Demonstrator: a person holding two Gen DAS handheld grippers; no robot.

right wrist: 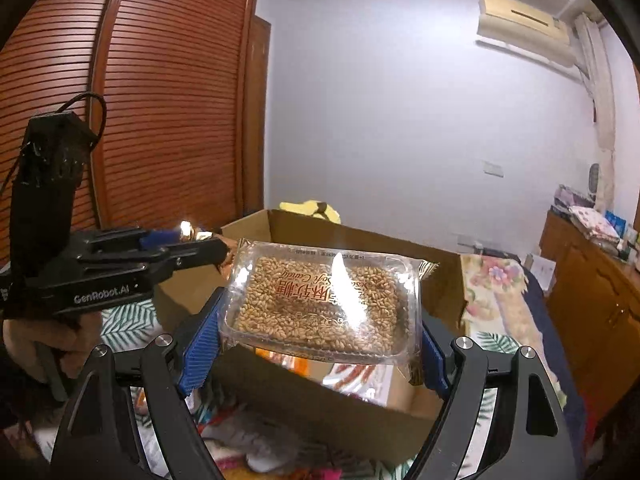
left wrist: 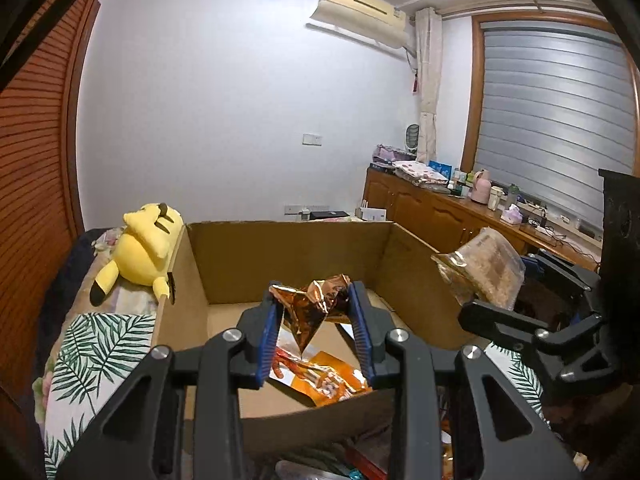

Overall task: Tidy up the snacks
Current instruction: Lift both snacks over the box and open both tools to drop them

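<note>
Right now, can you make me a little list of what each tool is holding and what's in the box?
left tool: shut on a crumpled copper foil wrapper, held above the box
right tool: gripping a clear tray of sesame candy by its two ends
cardboard box: open, with an orange snack packet lying on its floor
beside the box: a yellow plush toy, lying on the bedding
</note>
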